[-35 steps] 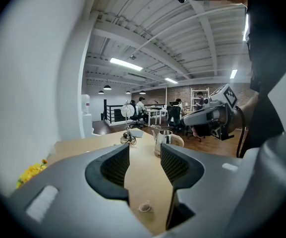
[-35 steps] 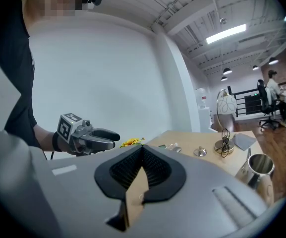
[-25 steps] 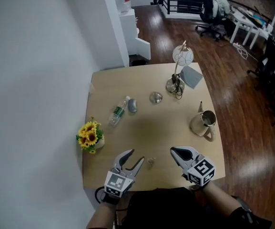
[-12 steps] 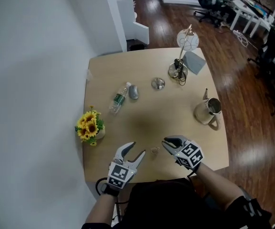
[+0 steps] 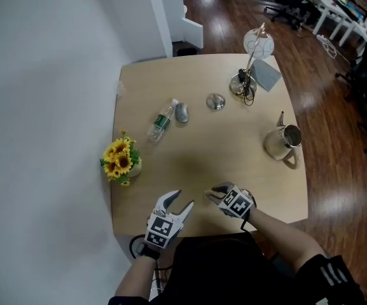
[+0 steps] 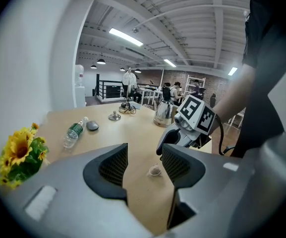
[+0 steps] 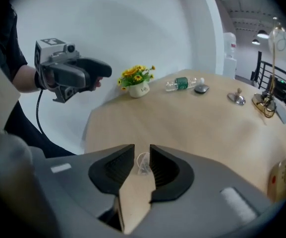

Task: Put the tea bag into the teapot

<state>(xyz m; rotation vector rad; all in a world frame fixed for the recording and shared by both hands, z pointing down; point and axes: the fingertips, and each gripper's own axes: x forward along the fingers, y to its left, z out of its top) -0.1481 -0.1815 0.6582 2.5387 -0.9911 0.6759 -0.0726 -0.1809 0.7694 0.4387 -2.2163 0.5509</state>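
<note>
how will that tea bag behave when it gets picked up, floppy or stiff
Probably very light: the tea bag is a tiny pouch on the table. Likely floppy: it looks like thin translucent mesh. A push would probably slide it, not roll it.

Pale tabletop (image 5: 221,151): sunflower pot (image 5: 122,162) is set at the left edge, bottle (image 5: 161,121) laid flat toward the left edge, lamp (image 5: 243,84) stood at the far right corner, teapot (image 5: 281,143) placed by the right edge, tea bag (image 6: 154,171) seen near the near edge.
</note>
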